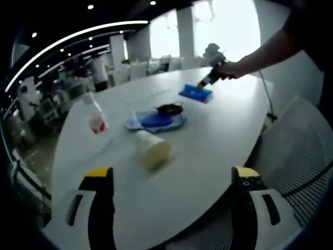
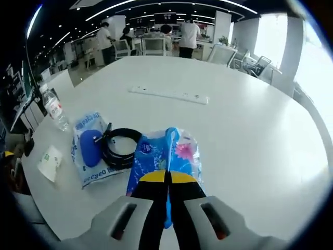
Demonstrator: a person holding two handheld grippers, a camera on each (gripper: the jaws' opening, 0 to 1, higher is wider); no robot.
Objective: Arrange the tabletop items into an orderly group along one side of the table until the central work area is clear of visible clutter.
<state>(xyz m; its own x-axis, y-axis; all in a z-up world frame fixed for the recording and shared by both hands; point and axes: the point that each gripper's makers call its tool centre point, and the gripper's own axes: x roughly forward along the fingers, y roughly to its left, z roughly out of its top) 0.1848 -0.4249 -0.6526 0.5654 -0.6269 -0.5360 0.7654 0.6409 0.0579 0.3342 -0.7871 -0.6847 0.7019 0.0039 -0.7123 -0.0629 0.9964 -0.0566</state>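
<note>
In the right gripper view my right gripper is shut on the near edge of a blue flowered tissue pack lying on the white table. Left of the pack lie a black cable coil, a clear packet with a blue oval item, a paper cup and a water bottle. In the left gripper view my left gripper stands open over the table's near edge. Ahead of it are the tipped paper cup, the blue packet, the cable coil and the bottle. The right gripper grips the tissue pack farther off.
A white power strip lies across the table's middle. A mesh chair stands by the table's right edge. Chairs and standing people are beyond the far edge. The table's right half is bare.
</note>
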